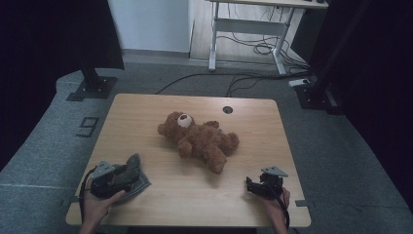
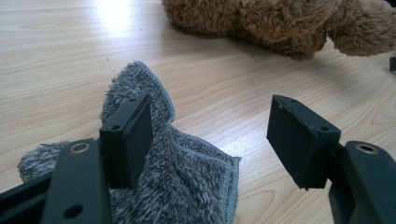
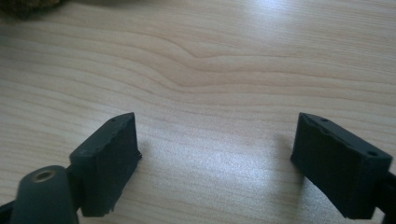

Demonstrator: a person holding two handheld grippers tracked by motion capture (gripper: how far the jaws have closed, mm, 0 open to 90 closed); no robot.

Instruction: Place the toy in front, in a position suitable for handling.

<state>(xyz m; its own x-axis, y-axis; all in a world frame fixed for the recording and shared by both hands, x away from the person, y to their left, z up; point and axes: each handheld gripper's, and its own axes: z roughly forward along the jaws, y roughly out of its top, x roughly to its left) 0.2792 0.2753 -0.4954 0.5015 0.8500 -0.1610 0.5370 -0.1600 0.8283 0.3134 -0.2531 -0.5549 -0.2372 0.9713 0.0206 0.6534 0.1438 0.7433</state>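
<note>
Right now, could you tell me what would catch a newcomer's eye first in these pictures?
The brown teddy bear lying on its back in the middle of the wooden table stands out first. Next comes the fluffy grey cloth near the table's front left corner, bunched up under the left gripper, whose open jaws straddle it. The right gripper rests near the front right corner, its jaws open over bare wood.

From above my side I look forward and down over the whole table (image 1: pixel 160 105), while both gripper cameras skim low and close over its wood, the left one sharing the teddy bear (image 2: pixel 280 23) with the high view.
</note>
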